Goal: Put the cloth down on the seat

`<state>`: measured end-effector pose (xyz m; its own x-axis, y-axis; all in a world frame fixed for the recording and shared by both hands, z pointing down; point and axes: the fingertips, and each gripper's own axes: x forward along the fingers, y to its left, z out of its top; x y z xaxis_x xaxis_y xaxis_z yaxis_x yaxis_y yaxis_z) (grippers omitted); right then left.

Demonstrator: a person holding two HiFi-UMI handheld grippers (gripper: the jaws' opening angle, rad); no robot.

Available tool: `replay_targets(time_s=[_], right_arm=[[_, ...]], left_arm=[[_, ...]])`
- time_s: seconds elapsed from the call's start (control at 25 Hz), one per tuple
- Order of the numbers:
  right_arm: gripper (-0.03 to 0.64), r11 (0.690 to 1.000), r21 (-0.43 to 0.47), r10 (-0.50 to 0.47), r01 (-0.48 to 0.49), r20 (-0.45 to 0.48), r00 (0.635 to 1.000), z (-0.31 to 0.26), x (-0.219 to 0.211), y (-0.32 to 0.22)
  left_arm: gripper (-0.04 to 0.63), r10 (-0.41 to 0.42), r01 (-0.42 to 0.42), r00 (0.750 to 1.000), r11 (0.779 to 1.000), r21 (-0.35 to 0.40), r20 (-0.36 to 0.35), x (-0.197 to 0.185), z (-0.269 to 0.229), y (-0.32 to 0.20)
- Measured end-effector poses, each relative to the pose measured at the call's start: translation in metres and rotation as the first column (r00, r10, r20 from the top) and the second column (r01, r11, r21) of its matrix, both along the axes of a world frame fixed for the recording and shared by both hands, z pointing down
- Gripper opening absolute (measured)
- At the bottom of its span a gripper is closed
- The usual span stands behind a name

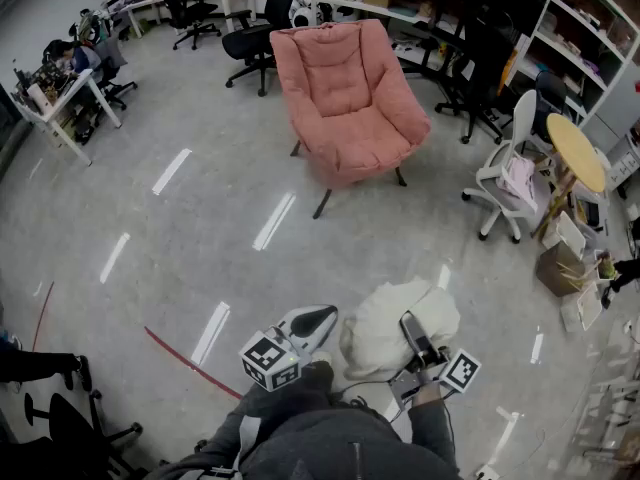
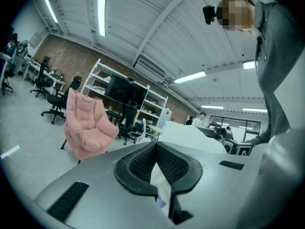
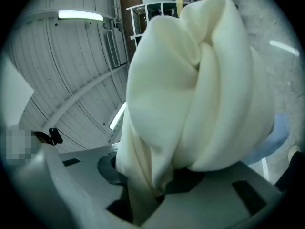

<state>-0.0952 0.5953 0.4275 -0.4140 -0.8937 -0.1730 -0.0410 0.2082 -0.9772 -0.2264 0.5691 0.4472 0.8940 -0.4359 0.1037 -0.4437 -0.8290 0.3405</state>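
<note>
A pink padded armchair (image 1: 345, 98) stands on the grey floor several steps ahead of me, its seat bare; it shows at the left in the left gripper view (image 2: 86, 123). A bundled white cloth (image 1: 395, 323) hangs low in front of me. My right gripper (image 1: 415, 343) is shut on the cloth (image 3: 190, 89), and the fabric runs down between the jaws of the right gripper (image 3: 152, 175). Just left of the bundle, my left gripper (image 1: 310, 323) has its jaws closed tip to tip, the left gripper (image 2: 156, 144) holding nothing. The cloth (image 2: 190, 137) lies beyond it to the right.
Black office chairs (image 1: 255, 38) and desks line the back. Right of the armchair are a white office chair (image 1: 510, 173), a round wooden table (image 1: 577, 151) and shelves (image 1: 590, 38). A red line (image 1: 190, 363) crosses the floor. A black chair base (image 1: 60, 428) sits at bottom left.
</note>
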Motion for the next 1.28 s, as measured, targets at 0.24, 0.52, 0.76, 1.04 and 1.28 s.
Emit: replay_targets(time_s=[0.24, 0.52, 0.76, 1.04, 1.28], right_arm=[[0.147, 1.0, -0.025, -0.016, 0.016, 0.025, 1.0, 0.004, -0.011, 0.013], [0.147, 0.999, -0.043, 0.02, -0.02, 0.011, 1.0, 0.018, -0.016, 0.01], [0.147, 1.0, -0.013, 0.023, -0.023, -0.004, 1.0, 0.019, -0.027, -0.007], [0.147, 1.0, -0.017, 0.017, -0.017, 0.016, 1.0, 0.02, -0.024, -0.026], [0.147, 0.999, -0.04, -0.015, 0.015, 0.018, 1.0, 0.03, -0.014, -0.072]], left_arm=[[0.009, -0.02, 0.021, 0.999, 0.999, -0.03, 0.029, 0.013, 0.0, 0.01], [0.009, -0.011, 0.013, 0.999, 0.999, -0.031, 0.051, 0.002, 0.007, 0.002], [0.009, 0.002, 0.0, 0.997, 0.999, -0.038, 0.074, -0.009, 0.015, -0.007], [0.009, -0.01, 0.014, 0.998, 0.997, -0.08, 0.054, -0.007, 0.018, -0.019], [0.009, -0.026, 0.031, 0.998, 0.995, -0.096, 0.052, 0.003, 0.022, -0.055]])
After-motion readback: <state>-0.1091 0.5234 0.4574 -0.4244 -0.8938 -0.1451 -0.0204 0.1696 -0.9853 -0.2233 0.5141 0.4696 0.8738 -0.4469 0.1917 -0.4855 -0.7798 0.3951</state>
